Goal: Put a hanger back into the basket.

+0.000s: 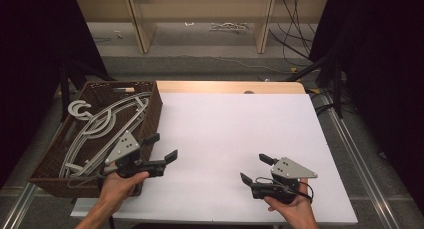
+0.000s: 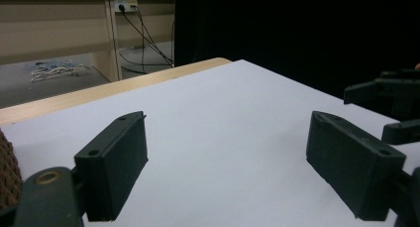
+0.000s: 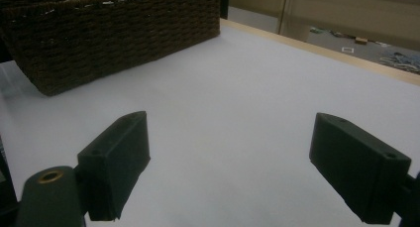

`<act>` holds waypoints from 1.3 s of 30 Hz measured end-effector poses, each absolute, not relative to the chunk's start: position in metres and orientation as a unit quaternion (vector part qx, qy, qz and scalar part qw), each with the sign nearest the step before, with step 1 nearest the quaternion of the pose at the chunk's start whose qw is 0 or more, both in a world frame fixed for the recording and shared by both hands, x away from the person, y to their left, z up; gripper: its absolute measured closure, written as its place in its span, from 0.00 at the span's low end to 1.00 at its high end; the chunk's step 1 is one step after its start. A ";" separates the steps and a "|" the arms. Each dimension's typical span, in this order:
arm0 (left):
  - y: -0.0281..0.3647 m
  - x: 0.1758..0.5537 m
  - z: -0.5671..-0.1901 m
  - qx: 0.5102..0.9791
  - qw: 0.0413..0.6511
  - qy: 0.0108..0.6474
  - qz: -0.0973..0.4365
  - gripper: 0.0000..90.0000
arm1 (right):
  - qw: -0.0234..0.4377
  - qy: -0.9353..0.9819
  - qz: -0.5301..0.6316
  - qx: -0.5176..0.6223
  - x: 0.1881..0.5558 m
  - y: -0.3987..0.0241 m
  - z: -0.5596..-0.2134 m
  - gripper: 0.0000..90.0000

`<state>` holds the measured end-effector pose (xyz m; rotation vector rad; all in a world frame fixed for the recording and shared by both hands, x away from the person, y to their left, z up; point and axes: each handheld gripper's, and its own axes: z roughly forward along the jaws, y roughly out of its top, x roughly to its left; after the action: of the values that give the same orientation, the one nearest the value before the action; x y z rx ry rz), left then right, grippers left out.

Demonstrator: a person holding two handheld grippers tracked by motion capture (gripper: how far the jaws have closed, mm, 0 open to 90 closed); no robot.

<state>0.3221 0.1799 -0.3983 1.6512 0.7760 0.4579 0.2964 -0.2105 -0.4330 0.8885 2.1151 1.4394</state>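
Observation:
A dark brown wicker basket (image 1: pixel 150 96) stands at the left edge of the white table (image 1: pixel 240 129) and holds several grey curved track pieces (image 1: pixel 105 124). My left gripper (image 1: pixel 161 147) hovers just right of the basket's near corner, open, with nothing between its jaws. Near the front right, my right gripper (image 1: pixel 255 168) is also open and empty, pointing left toward the basket. In the left gripper view my left gripper (image 2: pixel 228 125) frames bare white table, with the right gripper (image 2: pixel 391 98) at the far right. In the right gripper view my right gripper (image 3: pixel 230 125) faces the basket (image 3: pixel 114 33).
A light wooden strip (image 1: pixel 230 86) borders the table's far edge. Beyond it are wooden shelf legs (image 1: pixel 140 24) and loose cables (image 1: pixel 295 44) on the floor. Dark curtains close both sides. The white surface stretches between the two grippers.

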 end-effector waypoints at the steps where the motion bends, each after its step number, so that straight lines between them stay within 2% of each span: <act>1: 0.179 0.321 -0.400 0.710 0.589 0.332 0.196 0.18 | 0.215 0.762 0.519 0.322 0.296 -0.211 -0.433 0.18; 11: 0.167 0.308 -0.416 0.718 0.592 0.309 0.194 0.18 | 0.209 0.762 0.522 0.320 0.289 -0.210 -0.435 0.18; 20: 0.172 0.299 -0.435 0.721 0.592 0.299 0.200 0.18 | 0.210 0.761 0.521 0.324 0.282 -0.210 -0.436 0.18; 30: 0.179 0.287 -0.438 0.718 0.588 0.315 0.197 0.18 | 0.210 0.752 0.525 0.339 0.269 -0.215 -0.438 0.18; 39: 0.177 0.289 -0.437 0.725 0.586 0.300 0.201 0.18 | 0.214 0.760 0.515 0.334 0.269 -0.214 -0.438 0.18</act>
<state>0.2893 0.1775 -0.4374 1.6917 0.7001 0.4697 0.2690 -0.2142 -0.4378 0.9269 2.1077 1.4291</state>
